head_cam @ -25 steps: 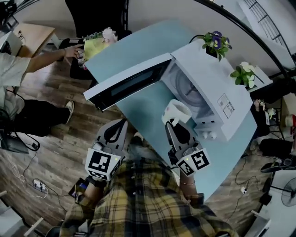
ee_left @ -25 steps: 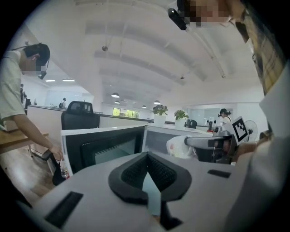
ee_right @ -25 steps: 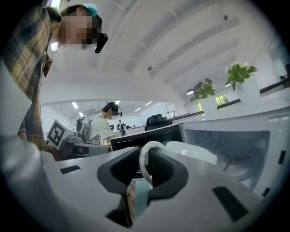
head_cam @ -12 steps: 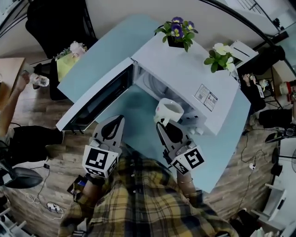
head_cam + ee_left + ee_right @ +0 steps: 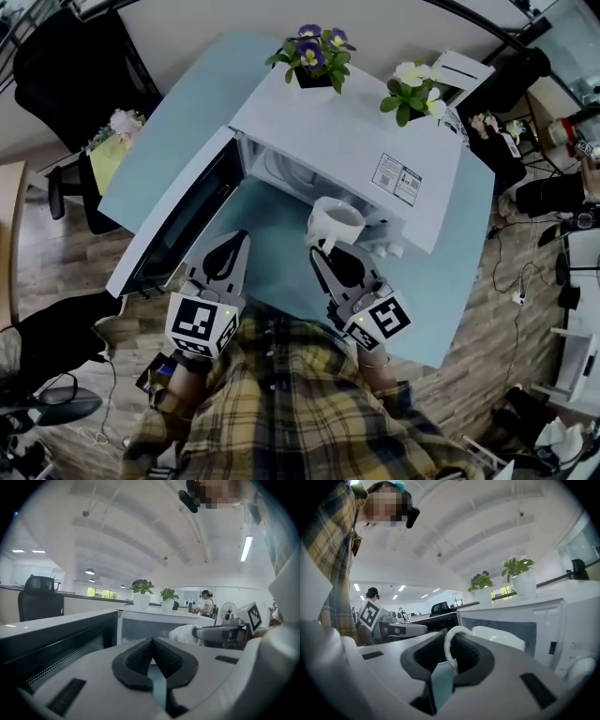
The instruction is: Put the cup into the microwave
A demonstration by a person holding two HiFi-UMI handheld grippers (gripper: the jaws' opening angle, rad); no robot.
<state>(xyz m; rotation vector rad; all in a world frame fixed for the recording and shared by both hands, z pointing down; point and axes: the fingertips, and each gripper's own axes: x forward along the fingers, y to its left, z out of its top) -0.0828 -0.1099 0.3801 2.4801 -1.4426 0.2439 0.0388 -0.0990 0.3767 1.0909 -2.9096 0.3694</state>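
Observation:
A white cup (image 5: 336, 222) hangs in the air just before the open microwave (image 5: 356, 155), held by its handle (image 5: 449, 651) in my right gripper (image 5: 323, 251), which is shut on it. The cup's body (image 5: 497, 637) shows beyond the jaws in the right gripper view, level with the oven cavity (image 5: 506, 625). The microwave door (image 5: 173, 225) stands swung open to the left. My left gripper (image 5: 230, 246) hovers beside the door, jaws shut with nothing between them (image 5: 152, 660). From the left gripper view the cup (image 5: 183, 633) and right gripper appear at the right.
Two potted plants (image 5: 312, 52) (image 5: 411, 89) stand on top of the microwave. The microwave sits on a light blue table (image 5: 272, 234). A black office chair (image 5: 66, 75) stands at the far left, with cables on the wooden floor (image 5: 511, 300) at right.
The view has swung so the microwave sits more squarely ahead. My right gripper carried the cup slightly left and closer to the cavity opening. The left gripper has stayed shut beside the door.

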